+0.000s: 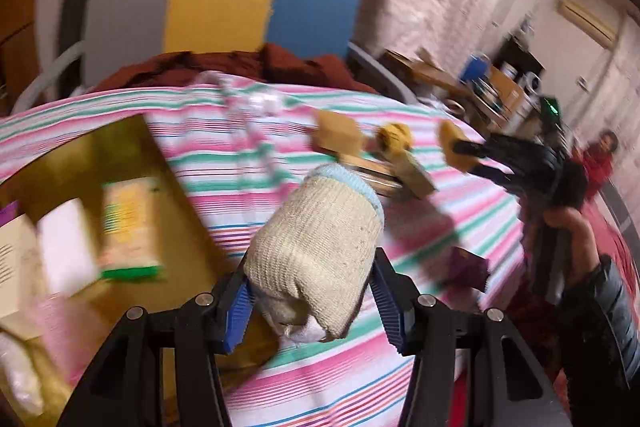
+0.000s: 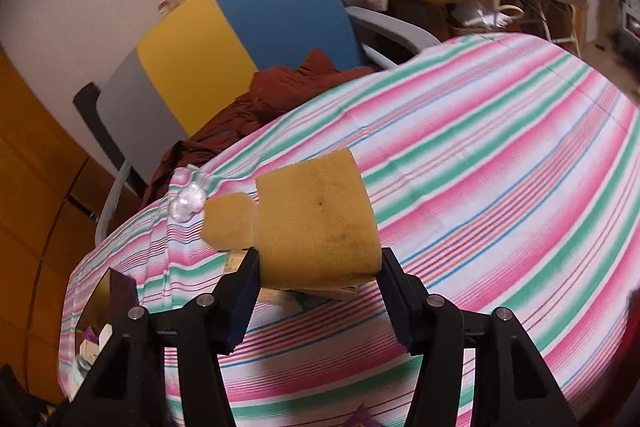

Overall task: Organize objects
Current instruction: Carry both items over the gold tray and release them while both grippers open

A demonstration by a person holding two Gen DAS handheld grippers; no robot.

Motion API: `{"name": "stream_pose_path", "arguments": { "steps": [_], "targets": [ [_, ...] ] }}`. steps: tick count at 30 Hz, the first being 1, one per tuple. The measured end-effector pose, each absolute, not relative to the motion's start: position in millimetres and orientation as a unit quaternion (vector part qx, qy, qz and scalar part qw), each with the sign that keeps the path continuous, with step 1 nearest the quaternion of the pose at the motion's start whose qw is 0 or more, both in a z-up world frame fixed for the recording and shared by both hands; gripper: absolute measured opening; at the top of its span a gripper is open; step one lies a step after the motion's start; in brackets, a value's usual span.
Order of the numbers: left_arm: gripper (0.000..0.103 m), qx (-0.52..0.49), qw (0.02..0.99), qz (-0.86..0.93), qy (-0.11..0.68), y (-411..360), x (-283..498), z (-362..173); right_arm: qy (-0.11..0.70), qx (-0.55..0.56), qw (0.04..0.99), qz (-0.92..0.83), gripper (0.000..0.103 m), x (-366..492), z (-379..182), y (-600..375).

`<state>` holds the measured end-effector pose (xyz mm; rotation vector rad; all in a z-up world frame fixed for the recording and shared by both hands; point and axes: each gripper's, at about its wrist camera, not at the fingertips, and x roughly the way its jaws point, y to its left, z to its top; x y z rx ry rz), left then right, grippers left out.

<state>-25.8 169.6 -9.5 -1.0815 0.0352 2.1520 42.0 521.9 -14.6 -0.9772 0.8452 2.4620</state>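
Left wrist view: our left tool [image 1: 310,301] grips a cream knitted sock [image 1: 320,247] with a pale blue cuff, its two fingers pressed against the sock's sides at lower centre of the frame, above the striped cloth [image 1: 420,219] that covers the tabletop. At left we see a brown box [image 1: 168,187] holding a green-and-yellow packet [image 1: 128,227] and white cartons. At right our right tool [image 1: 460,151], held in a hand [image 1: 576,227], carries a yellow sponge [image 1: 450,143]. Between the two tools lie another sponge [image 1: 340,135] and some blurred yellow and wooden items we cannot identify.

Right wrist view: the right tool [image 2: 318,279] is closed on the yellow sponge [image 2: 316,219] at centre frame, above the cloth [image 2: 500,155]. The smaller sponge [image 2: 228,223] appears just left of it. A chair [image 2: 248,27] with grey, yellow and blue panels stands at upper left, red fabric [image 2: 280,87] heaped on it.
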Motion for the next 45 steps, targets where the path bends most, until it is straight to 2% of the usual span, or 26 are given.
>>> {"name": "stream_pose_path", "arguments": {
  "steps": [6,10,20,32,35,38,45],
  "targets": [
    [0.054,-0.421,0.278,0.863,-0.033,99.1,-53.5,-6.0,0.257,-0.358,0.134,0.887,0.058,33.0,-3.9,487.0],
    [0.054,-0.425,0.231,0.873,-0.063,64.8,-77.4,-6.5,0.230,-0.357,0.071,0.902,0.058,21.0,11.1,440.8],
    [0.055,-0.427,0.170,0.883,-0.093,35.3,-119.5,-10.0,0.165,-0.408,-0.073,0.895,0.058,-47.5,12.9,300.0],
    [0.057,-0.413,0.146,0.895,-0.085,26.7,-136.6,-11.4,0.129,-0.440,-0.100,0.883,0.058,-101.8,5.6,237.1],
    [0.067,-0.408,0.138,0.898,-0.091,25.7,-142.6,-8.0,0.129,-0.441,-0.094,0.883,0.063,-122.2,6.9,228.8],
    [0.069,-0.405,0.131,0.899,-0.103,20.5,-142.2,-4.2,0.125,-0.436,-0.089,0.886,0.080,-136.6,10.2,219.1],
    [0.069,-0.410,0.111,0.902,-0.078,13.7,-117.6,-6.3,0.116,-0.442,-0.092,0.885,0.087,-125.8,2.3,210.6]
  ]
}}
